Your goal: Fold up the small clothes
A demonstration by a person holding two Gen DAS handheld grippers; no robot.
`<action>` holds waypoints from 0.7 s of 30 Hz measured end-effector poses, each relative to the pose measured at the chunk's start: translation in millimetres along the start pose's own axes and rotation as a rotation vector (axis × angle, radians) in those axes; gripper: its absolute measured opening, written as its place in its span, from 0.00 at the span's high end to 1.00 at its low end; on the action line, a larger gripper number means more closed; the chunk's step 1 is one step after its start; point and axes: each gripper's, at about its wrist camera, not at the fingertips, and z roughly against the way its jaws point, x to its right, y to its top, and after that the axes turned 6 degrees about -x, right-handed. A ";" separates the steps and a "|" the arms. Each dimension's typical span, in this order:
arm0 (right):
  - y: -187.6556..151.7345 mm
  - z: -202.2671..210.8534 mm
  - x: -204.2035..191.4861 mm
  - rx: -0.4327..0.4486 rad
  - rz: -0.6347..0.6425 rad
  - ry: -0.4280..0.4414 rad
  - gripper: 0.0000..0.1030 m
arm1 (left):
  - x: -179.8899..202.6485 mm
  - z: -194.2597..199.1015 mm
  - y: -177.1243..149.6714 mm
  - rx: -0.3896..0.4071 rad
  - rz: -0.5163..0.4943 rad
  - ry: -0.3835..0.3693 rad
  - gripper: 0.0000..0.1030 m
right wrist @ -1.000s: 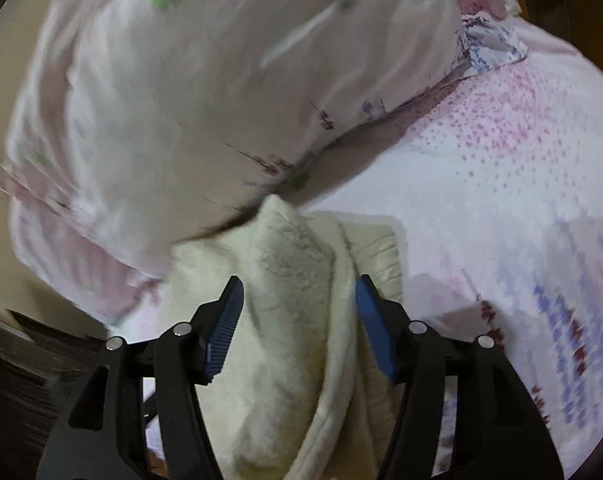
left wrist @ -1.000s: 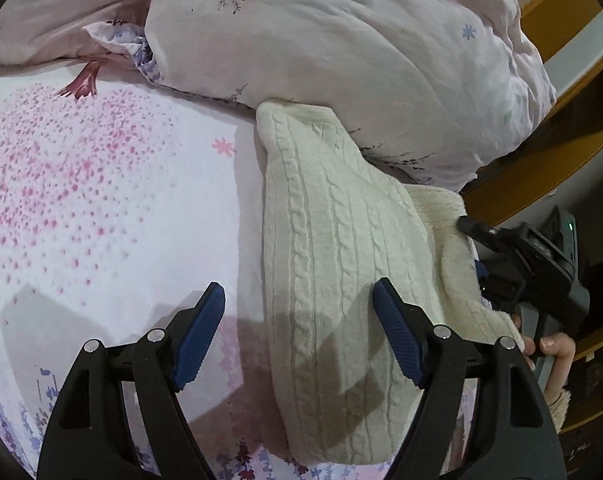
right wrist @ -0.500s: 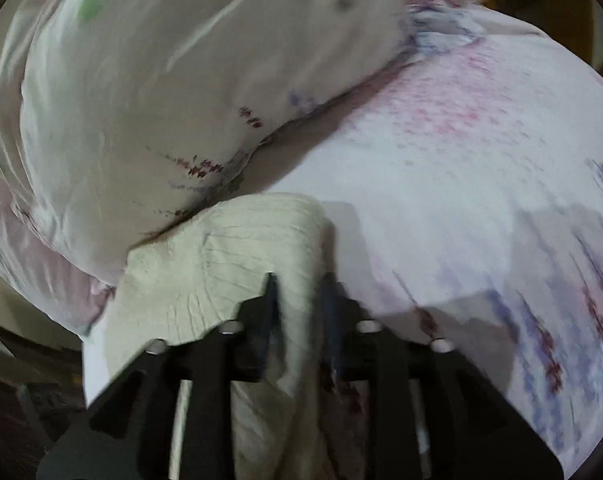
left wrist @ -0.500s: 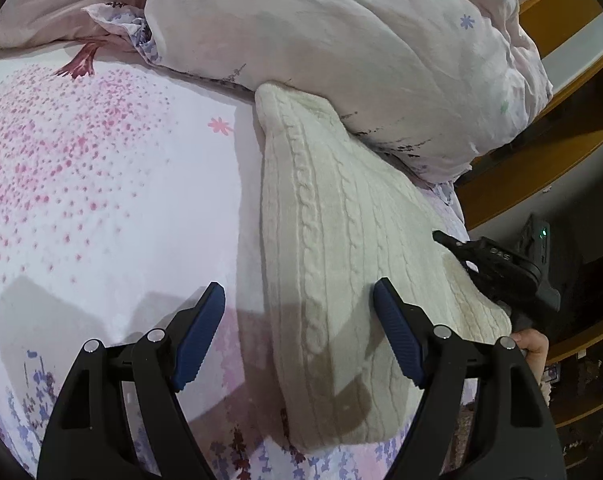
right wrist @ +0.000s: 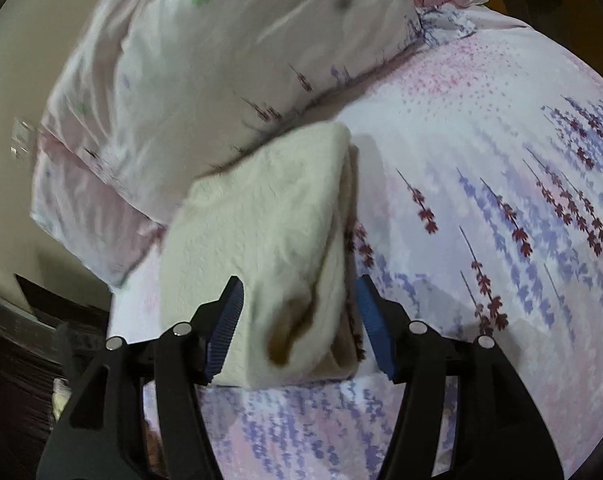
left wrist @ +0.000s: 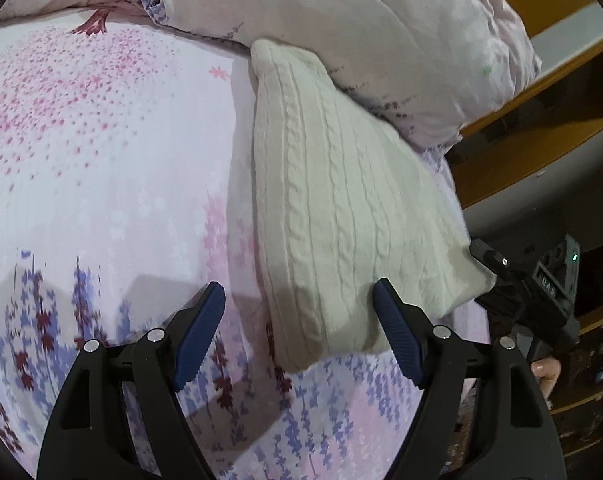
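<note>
1. Cream cable-knit sweater (left wrist: 341,208), folded, lies on the floral bed sheet (left wrist: 101,160), its far edge tucked against the pale duvet (left wrist: 361,32).
2. Left gripper (left wrist: 297,336): fingers wide apart, nothing held, hovering over the sweater's near corner and the sheet.
3. Right gripper (right wrist: 299,324): fingers opening, sweater's near edge between them, pads not pressing on it.
4. Right-wrist view is motion-blurred.

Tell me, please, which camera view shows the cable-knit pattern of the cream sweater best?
The left wrist view: the cream sweater lies sharp and almost whole, its cables clear. The right wrist view shows it blurred, fuzzy-textured, with no cable pattern readable.
</note>
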 end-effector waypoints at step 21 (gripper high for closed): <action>-20.7 -2.2 19.2 -0.039 -0.026 0.114 0.47 | -24.4 15.6 -4.7 0.007 -0.009 -0.171 0.78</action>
